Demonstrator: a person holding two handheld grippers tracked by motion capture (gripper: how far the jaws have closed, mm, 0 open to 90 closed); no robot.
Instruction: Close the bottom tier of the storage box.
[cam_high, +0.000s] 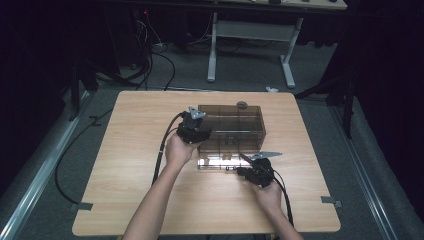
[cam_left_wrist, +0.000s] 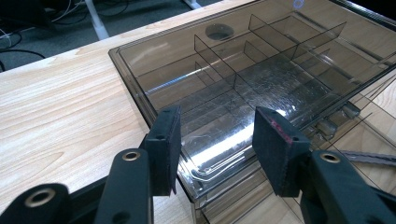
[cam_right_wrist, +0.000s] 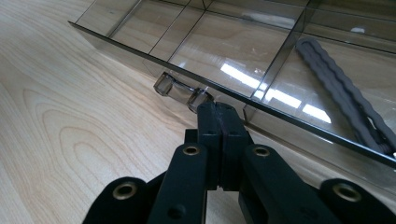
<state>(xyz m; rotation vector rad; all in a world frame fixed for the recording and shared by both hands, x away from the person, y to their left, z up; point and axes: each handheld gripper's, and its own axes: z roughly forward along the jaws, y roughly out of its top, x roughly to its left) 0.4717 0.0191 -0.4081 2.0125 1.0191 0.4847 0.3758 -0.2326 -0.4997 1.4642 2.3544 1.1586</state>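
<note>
- Right now the wooden surface (cam_high: 130, 175) carries a smoked, see-through compartment box (cam_high: 235, 122) a little right of its centre, long axis running left to right across the person's front, its lid (cam_left_wrist: 187, 70) lying flat over the dividers.
- Its latched front edge faces the person, so the box lies straight ahead of both hands, and the opening side points back toward them.
- At the box's left front corner sits the left gripper (cam_high: 196, 129), nearer the box's body; its jaws stand partly apart over the lid's corner and, in the left gripper view, the pads do not press on anything.
- Against the front wall near the right end, the right gripper (cam_right_wrist: 219, 116) is clenched with its pads together, nothing visibly between them, its tip just beside the clear latch (cam_right_wrist: 180, 91).
- My guess is the coming move turns on that latch: it lies directly ahead of the right tip, touching or nearly so.
</note>
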